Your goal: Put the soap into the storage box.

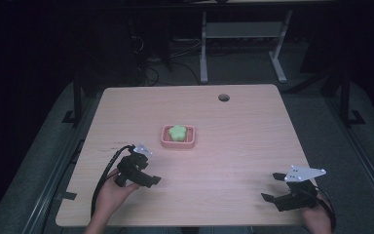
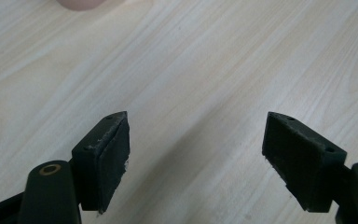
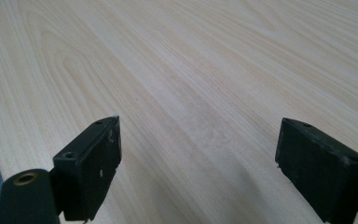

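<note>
Pink tray (image 1: 178,144) sits mid-table (image 1: 243,146), green flower-shaped piece (image 1: 177,132) lying inside it. Left gripper (image 1: 143,170) rests near the front left, just short of the tray; jaws spread wide, nothing between them. Right gripper (image 1: 271,187) at front right, well apart from the tray; jaws likewise wide, empty.

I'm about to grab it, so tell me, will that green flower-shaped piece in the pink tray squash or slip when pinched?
The green flower-shaped piece looks like soft foam or soap, so it may dent. Its lobed edge probably gives the fingers purchase. It sits low inside the pink tray, so the light tray may lift or slide too.
</note>
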`<state>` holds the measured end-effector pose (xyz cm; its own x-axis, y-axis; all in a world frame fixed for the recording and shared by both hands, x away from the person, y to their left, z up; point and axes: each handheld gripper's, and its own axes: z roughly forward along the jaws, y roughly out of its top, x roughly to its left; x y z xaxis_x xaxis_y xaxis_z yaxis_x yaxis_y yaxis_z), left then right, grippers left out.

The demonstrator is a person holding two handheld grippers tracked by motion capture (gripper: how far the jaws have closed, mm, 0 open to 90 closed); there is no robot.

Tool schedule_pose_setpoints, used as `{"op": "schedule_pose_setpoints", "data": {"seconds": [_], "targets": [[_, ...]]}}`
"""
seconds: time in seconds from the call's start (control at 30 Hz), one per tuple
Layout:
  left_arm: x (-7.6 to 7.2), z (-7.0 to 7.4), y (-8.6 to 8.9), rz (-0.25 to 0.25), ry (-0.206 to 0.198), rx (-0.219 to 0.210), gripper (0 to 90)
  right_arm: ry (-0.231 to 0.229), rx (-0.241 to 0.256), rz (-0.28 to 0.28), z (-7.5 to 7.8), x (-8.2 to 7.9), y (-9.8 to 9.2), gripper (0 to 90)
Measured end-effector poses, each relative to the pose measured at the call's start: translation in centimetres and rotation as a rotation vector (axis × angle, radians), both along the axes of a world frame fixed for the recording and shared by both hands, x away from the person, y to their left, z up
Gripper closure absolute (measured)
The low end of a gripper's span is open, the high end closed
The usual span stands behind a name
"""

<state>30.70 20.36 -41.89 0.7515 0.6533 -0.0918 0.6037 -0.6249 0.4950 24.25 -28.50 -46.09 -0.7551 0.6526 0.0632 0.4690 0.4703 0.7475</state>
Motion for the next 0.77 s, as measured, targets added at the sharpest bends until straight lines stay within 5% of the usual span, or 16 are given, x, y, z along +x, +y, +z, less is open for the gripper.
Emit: {"op": "schedule_pose_setpoints", "data": {"seconds": [0.77], "targets": [[-4.0,-1.6,1.8,0.039,-0.032,-0.02,23.3,-0.005,0.005,0.0,0.0,0.0,0.0,13.8]]}}
